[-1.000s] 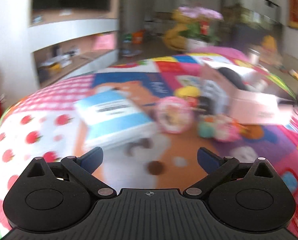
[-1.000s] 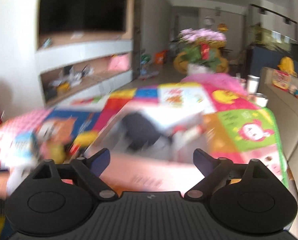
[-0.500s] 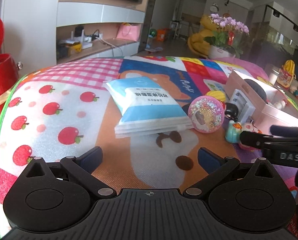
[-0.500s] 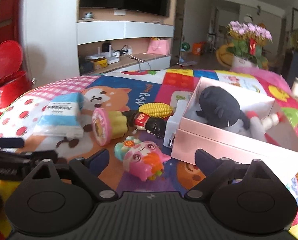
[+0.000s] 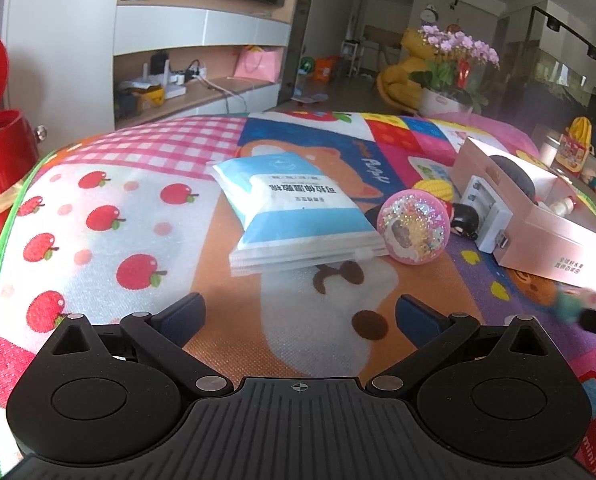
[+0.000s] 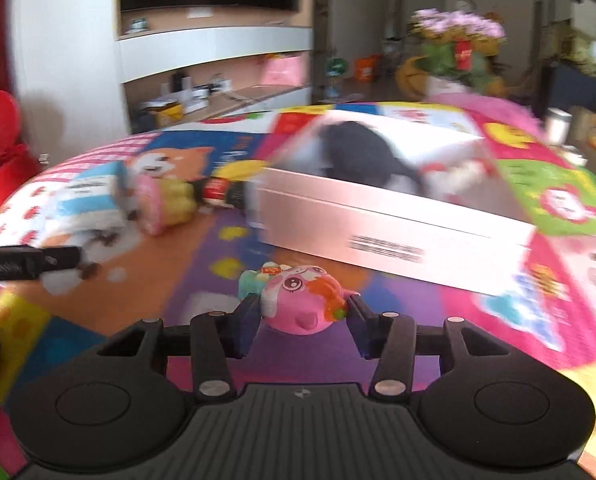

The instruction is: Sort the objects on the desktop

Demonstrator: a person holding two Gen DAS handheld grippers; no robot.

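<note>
Pick-up step in hand: right gripper (image 6: 302, 320) jaws closing on the pink toy (image 6: 300, 304), low centre of frame on the worktop (image 6: 378, 340); left gripper (image 5: 298, 314) jaws apart, empty; next move, by judgement, calls for a lift toward the pink box (image 6: 394, 224) above.

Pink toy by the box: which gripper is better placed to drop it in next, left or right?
Right. The right gripper is closing with the pink toy between its fingers, and the pink box sits just ahead. The left gripper is open and empty, facing the blue packet.
</note>
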